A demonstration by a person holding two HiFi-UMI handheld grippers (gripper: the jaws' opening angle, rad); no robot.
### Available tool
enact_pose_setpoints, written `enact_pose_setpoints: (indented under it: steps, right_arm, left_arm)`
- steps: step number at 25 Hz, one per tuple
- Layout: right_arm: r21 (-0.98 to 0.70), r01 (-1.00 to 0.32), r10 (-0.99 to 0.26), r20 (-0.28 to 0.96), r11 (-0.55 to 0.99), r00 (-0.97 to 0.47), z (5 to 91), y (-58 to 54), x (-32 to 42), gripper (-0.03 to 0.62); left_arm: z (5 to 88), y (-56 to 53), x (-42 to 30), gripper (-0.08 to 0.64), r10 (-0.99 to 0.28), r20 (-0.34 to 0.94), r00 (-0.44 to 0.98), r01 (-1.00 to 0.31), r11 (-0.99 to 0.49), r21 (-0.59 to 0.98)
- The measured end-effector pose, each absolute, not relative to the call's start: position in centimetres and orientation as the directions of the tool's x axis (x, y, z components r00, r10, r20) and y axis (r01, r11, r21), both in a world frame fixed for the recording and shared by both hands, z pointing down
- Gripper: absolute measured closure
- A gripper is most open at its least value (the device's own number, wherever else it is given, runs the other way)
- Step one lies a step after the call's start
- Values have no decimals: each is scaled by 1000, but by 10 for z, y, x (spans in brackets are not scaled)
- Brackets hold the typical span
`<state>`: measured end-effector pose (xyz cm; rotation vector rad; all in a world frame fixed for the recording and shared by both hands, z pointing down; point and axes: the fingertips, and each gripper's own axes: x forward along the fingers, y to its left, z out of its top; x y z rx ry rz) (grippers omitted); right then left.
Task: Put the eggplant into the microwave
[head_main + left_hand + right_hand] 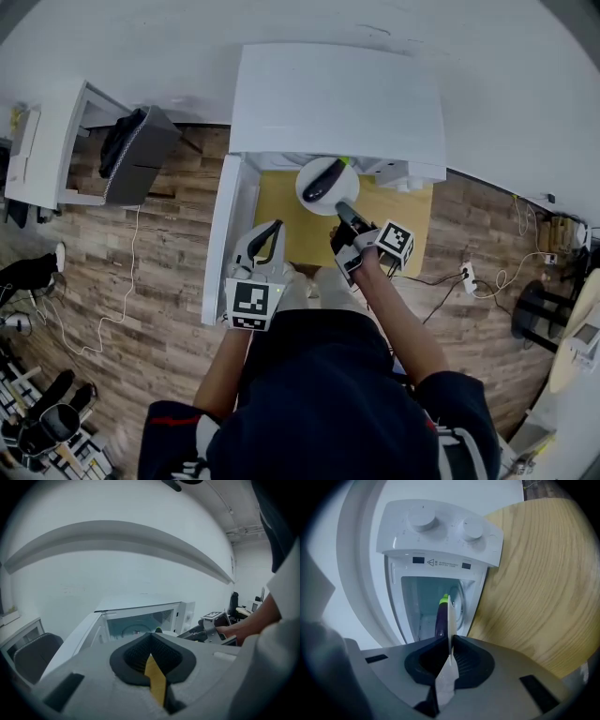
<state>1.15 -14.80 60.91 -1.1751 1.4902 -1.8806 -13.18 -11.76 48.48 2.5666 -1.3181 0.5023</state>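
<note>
The right gripper (449,641) has its jaws clamped on the near rim of a white plate (451,620), which this view shows from its edge. The eggplant (325,178) lies on this plate, dark purple with a green tip that points to the far side. The plate is held just at the open front of the white microwave (337,98). The microwave door (223,234) stands open at the left. Two round knobs (422,517) are on the control panel. The left gripper (267,239) is nearer and to the left, above the wooden table (281,216), with its jaws together and empty.
</note>
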Motion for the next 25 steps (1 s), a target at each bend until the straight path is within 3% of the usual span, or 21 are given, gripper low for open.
enact_pose_setpoints:
  steps: [25]
  right_arm:
    - [-917,-148,-753,389,-370,-531,642,-182,7,568]
  left_arm:
    - [500,-128,-142,544,-757,439,485,-850,-525,33]
